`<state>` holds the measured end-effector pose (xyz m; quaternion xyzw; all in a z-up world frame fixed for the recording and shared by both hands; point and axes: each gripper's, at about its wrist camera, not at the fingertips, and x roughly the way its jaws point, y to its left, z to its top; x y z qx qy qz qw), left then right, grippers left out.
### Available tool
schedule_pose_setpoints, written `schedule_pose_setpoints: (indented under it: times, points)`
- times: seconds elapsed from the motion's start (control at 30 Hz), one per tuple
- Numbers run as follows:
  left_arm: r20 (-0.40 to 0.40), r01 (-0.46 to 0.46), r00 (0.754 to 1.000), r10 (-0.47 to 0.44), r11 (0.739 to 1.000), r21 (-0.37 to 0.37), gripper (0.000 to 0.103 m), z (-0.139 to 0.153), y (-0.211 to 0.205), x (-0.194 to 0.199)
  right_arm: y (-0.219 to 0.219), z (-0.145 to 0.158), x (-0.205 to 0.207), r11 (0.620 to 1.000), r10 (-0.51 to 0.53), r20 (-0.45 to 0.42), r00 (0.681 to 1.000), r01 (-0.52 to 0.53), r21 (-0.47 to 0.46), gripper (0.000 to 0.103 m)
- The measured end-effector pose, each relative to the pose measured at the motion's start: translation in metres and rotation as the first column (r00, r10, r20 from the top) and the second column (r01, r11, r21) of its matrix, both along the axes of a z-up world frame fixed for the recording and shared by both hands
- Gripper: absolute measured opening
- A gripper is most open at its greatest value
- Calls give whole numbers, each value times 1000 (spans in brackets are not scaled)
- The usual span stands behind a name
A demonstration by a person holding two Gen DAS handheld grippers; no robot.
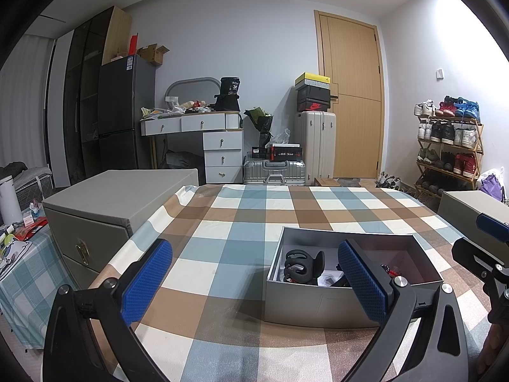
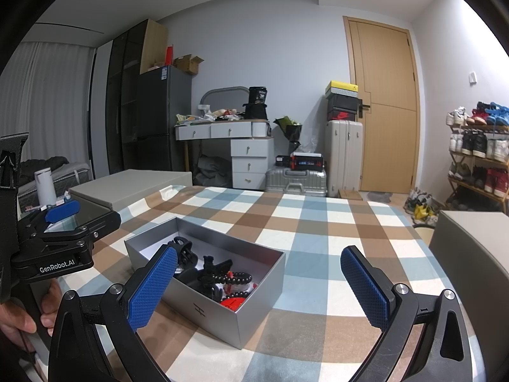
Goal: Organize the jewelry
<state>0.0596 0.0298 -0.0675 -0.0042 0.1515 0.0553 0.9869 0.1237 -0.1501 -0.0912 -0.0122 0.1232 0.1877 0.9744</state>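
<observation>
An open grey box (image 1: 321,302) (image 2: 203,308) sits on the checked tablecloth. Inside it lie black hair claws (image 1: 302,267) (image 2: 211,273), a dark bead bracelet (image 2: 238,278) and something red (image 2: 232,302). My left gripper (image 1: 254,280) is open just above the cloth, its right finger in front of the box's near right part. My right gripper (image 2: 259,286) is open too, its left finger in front of the box's near left wall. Neither holds anything. A hand (image 2: 19,315) grips the left tool at the right wrist view's left edge.
A closed grey storage box (image 1: 105,210) stands at the table's left edge and another (image 2: 470,254) at its right edge. Beyond the table are a dresser (image 1: 206,137), suitcases (image 1: 286,165), a door and a shoe rack (image 1: 448,146).
</observation>
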Motion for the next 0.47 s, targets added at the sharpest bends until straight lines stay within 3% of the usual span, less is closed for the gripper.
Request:
schedule_pose_setpoints:
  times: [0.47]
  points:
    - [-7, 23, 1000, -23, 1000, 6, 102, -3, -2, 5, 0, 0, 0, 1000, 0, 0, 1000, 0, 0, 103]
